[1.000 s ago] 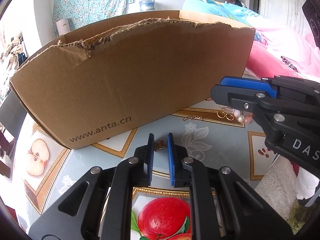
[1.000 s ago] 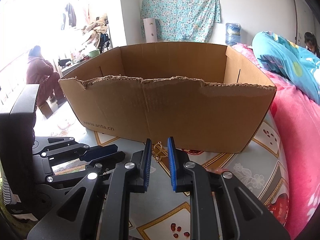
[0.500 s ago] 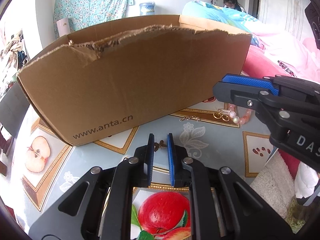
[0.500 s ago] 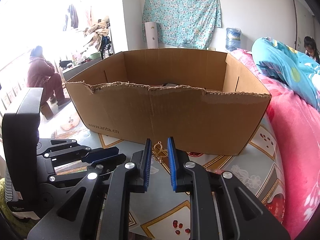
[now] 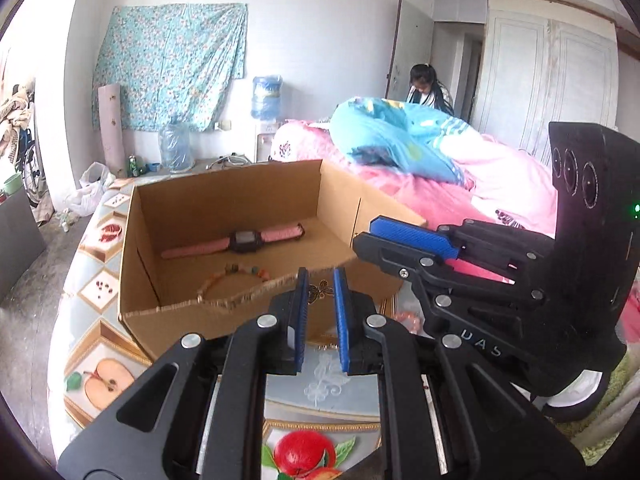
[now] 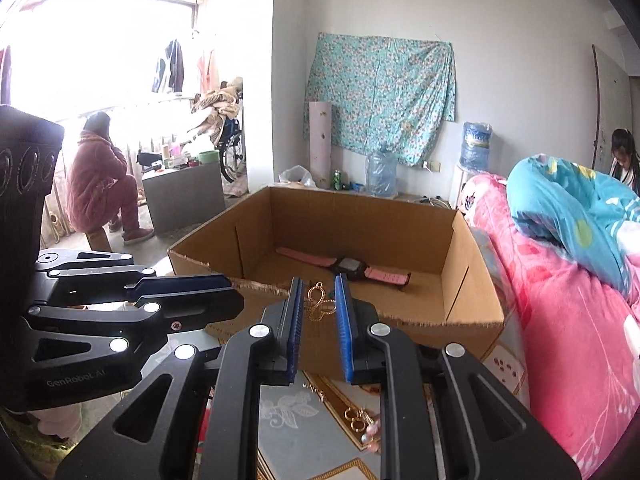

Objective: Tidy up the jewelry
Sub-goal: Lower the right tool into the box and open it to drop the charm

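At lower centre of each view, the left gripper (image 5: 319, 293) held a small butterfly charm (image 5: 319, 292) in narrow jaws and the right gripper (image 6: 319, 303) a gold pendant (image 6: 319, 303), both above the box (image 5: 140, 248) rim; a watch (image 5: 245, 241) lay inside.

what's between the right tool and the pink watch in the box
In the right wrist view, the box's torn front wall stands between the right tool, which pinches a gold ornament, and the pink watch.

Bead bracelet (image 5: 234, 276) half behind box wall (image 5: 224, 304)
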Tool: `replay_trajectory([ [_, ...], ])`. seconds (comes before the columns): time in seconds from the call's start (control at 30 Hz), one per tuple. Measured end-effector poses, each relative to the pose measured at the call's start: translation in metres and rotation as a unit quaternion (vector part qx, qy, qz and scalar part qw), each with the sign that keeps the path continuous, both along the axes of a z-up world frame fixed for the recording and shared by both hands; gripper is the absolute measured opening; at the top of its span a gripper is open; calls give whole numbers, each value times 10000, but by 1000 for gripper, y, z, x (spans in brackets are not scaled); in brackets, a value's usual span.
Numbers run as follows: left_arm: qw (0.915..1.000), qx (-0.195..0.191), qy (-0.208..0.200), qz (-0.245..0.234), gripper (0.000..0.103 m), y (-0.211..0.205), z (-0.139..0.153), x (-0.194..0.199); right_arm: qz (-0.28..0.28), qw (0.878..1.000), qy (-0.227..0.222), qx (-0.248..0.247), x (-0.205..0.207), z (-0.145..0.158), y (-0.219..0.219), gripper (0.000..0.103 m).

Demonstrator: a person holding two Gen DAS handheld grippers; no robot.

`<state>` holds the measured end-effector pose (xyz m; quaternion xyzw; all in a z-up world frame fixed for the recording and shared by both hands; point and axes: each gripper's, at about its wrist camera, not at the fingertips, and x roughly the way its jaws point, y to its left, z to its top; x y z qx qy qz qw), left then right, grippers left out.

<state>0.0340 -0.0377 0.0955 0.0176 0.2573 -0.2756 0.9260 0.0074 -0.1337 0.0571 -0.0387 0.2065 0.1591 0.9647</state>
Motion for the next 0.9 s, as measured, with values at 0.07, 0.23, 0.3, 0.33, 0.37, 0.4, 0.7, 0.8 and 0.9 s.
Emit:
replay_trajectory([
  [0.07,9999,49,-111,15,12,-4,6,11,12,10000,-23,80,13,6,-4,16],
  [0.23,9997,-43,242,-33,12,-18,4,56,-31,9991,245,338,52,9,-24,16],
  [0.3,9992,-37,394,-50,12,-28,0,74,-38,9982,435,415,71,6,-33,16],
  [0.33,9990,-21,452,-37,12,-31,-2,83,-34,9974,560,443,79,2,-36,16],
  [0.37,9986,-28,524,-47,12,-35,-4,91,-34,9965,684,469,88,0,-40,16],
  [0.4,9980,-46,623,-70,12,-39,-6,99,-39,9954,814,500,98,-3,-44,16],
  [0.7,9924,-223,1206,35,35,-52,-21,143,-53,9848,1525,835,144,-17,-69,22],
  [0.8,9921,-287,1213,104,38,-48,-22,146,-70,9856,1414,928,143,-12,-77,29],
  [0.9,9920,-362,1198,142,40,-41,-21,144,-91,9864,1318,979,139,-8,-84,35],
])
